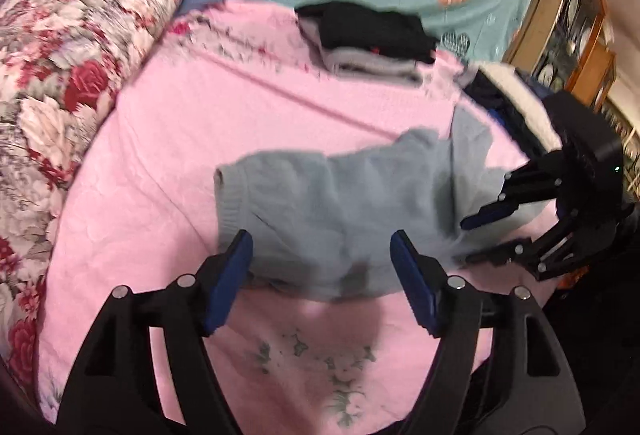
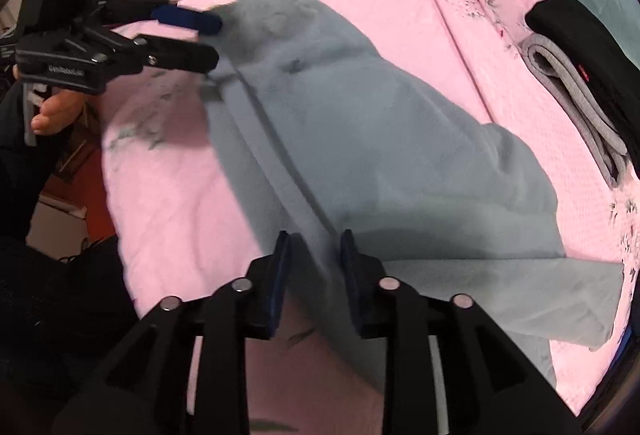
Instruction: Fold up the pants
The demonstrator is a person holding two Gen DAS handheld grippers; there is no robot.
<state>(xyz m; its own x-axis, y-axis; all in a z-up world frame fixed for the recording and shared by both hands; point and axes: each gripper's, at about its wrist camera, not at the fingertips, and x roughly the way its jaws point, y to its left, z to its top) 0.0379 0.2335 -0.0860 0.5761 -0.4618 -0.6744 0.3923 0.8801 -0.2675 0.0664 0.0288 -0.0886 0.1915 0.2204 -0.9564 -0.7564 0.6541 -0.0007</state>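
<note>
Left wrist view: the grey-blue pants (image 1: 332, 211) lie on the pink bed sheet (image 1: 160, 155), a long bundle running from the ribbed end at centre-left away to the right. The left tool (image 1: 322, 283) hangs just near of that bundle's near edge, its jaws standing wide with only sheet and the cloth's edge showing between them; it has hold of nothing. The right tool (image 1: 476, 239) comes in from the right edge, over the pants' right end, jaws partly apart. Far behind lies a stack of folded clothes (image 1: 368, 39), well apart.

Right wrist view: here the pants (image 2: 380, 139) stretch from the near right corner diagonally to the far left, so the long axis runs from one tool to the other. The right tool (image 2: 314, 279) stands over the near end, jaws narrowly parted with a ridge of cloth between them; whether the pads press on it I cannot tell for certain. The left tool (image 2: 214, 41) sits at the far left end, a hand (image 2: 52, 111) behind it.

Judgement: each tool has its own end nearest, so the next fold would likely bring the two ends together along that axis.
</note>
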